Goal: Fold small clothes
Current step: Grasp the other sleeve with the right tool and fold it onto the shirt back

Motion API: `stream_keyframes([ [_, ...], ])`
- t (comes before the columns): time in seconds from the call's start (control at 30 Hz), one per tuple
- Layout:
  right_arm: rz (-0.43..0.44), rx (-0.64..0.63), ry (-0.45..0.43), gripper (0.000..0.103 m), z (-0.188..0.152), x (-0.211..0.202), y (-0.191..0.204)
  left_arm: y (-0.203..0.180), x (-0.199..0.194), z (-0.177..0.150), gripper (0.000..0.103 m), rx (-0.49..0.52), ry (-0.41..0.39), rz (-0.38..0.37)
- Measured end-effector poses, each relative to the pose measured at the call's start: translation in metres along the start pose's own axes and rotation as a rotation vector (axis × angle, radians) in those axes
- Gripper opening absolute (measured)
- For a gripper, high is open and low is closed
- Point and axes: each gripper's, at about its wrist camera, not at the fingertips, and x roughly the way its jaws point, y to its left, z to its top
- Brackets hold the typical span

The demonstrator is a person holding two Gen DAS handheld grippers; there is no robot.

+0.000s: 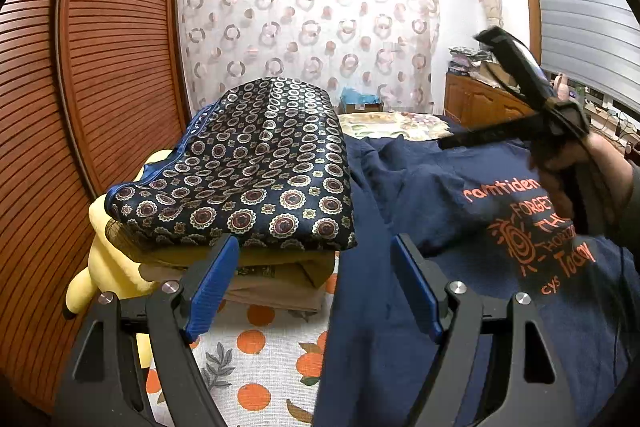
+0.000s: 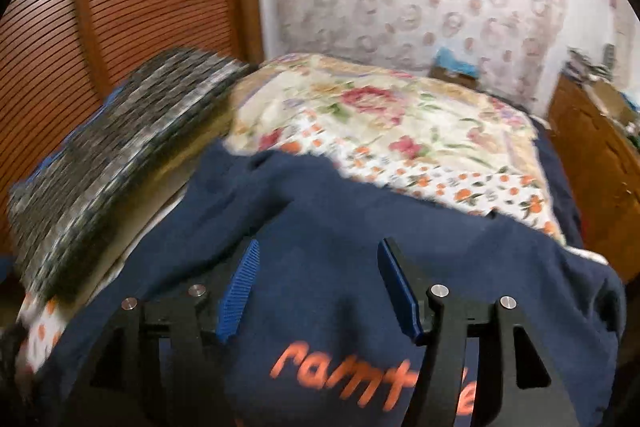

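Bed [image 1: 256,351]: your orange-print sheet carries everything
T-shirt [image 1: 420,195]: your navy shirt lies spread on the bed, orange lettering up, just right of the stack
Stack [image 1: 248,163]: folded patterned cloth on top, beside a yellow plush [image 1: 108,267]
Left gripper [image 1: 316,279]: your jaws stand wide, empty
Right gripper [image 2: 316,283]: your jaws stand apart over the shirt, gripping nothing
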Motion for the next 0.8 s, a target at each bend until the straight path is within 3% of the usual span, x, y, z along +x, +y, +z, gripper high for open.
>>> stream_keyframes([
  [0.17, 0.102, -0.044, 0.065, 0.064, -0.038, -0.012, 0.017, -0.001, 0.0, 0.0, 0.079, 0.001, 0.002, 0.006],
  [0.4, 0.097, 0.013, 0.085, 0.063, -0.044, -0.003, 0.005, 0.0, 0.001, 0.0, 0.079, -0.002, 0.006, 0.011],
  [0.53, 0.088, -0.033, 0.07, 0.039, -0.046, -0.006, 0.012, 0.0, 0.0, -0.001, 0.079, -0.001, 0.007, 0.009],
  [0.6, 0.096, -0.065, 0.067, 0.019, -0.049, -0.005, 0.02, 0.0, 0.0, -0.001, 0.079, -0.001, 0.009, 0.009],
  [0.67, 0.108, -0.077, 0.069, 0.006, -0.052, -0.004, 0.019, 0.0, 0.0, -0.001, 0.079, 0.0, 0.01, 0.01],
  [0.8, 0.113, -0.097, 0.031, 0.004, -0.059, -0.02, 0.017, -0.001, 0.0, -0.001, 0.079, -0.001, 0.01, 0.01],
])
